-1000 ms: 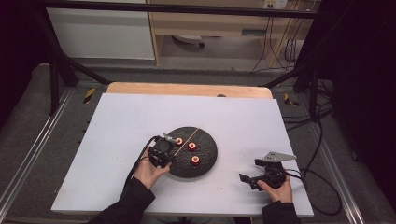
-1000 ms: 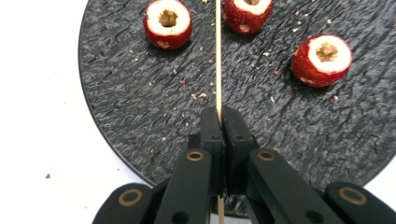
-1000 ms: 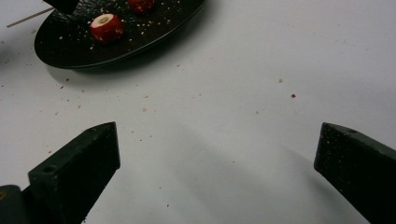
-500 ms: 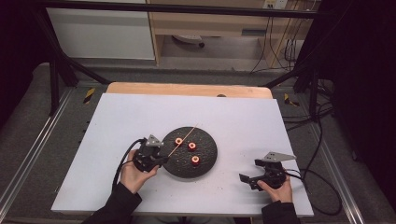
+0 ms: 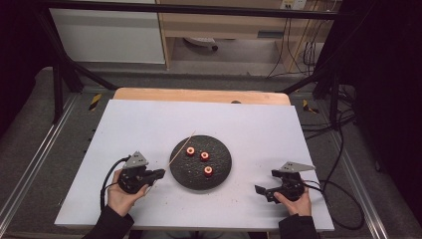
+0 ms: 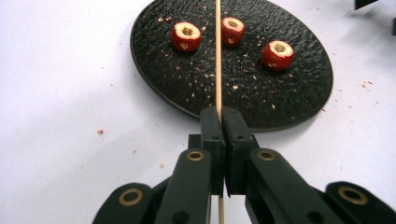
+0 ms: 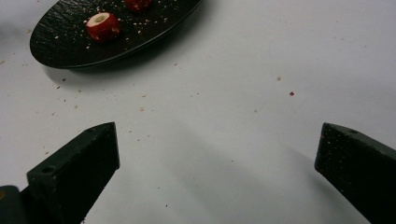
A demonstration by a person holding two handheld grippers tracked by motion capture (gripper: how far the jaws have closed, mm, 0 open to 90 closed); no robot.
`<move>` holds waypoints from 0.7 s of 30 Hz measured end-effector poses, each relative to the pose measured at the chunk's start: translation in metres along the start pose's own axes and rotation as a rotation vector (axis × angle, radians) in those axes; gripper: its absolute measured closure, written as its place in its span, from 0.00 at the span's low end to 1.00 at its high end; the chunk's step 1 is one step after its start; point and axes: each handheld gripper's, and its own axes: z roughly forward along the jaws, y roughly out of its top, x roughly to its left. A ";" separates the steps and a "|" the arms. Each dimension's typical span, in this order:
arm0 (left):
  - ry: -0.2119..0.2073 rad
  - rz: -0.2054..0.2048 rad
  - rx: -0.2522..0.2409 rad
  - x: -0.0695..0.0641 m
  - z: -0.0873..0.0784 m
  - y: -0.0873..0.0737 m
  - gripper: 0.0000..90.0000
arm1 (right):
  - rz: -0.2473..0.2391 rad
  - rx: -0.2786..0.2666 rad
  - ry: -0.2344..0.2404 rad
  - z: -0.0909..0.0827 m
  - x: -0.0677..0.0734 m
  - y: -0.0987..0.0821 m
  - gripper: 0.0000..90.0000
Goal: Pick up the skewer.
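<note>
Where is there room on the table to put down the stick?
The white table is bare behind the black plate, and between the plate and the open right gripper. The plate itself is crowded with three red fruit pieces and crumbs. The left gripper pinches the stick at the plate's left edge.

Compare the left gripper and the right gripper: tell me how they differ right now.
The left gripper has its jaws shut on a thin wooden skewer; the right gripper stands wide open and holds nothing. The left one sits just left of the black plate, its skewer reaching over the plate; the right one rests apart, to the plate's right. Both are black, hand-held, and point toward the plate.
</note>
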 end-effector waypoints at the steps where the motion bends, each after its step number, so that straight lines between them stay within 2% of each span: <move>1: 0.002 0.012 -0.013 0.002 -0.004 -0.005 0.98 | 0.001 0.000 0.000 0.000 0.000 0.000 0.01; 10: -0.018 0.027 -0.053 0.007 -0.016 -0.020 0.98 | -0.008 -0.012 -0.005 0.001 0.007 0.011 0.01; 14: -0.012 0.038 -0.065 0.008 -0.021 -0.025 0.98 | -0.015 -0.019 0.000 0.005 0.015 0.020 0.01; 21: -0.015 0.030 -0.071 0.010 -0.027 -0.035 0.98 | -0.047 -0.017 0.014 0.016 0.032 0.040 0.00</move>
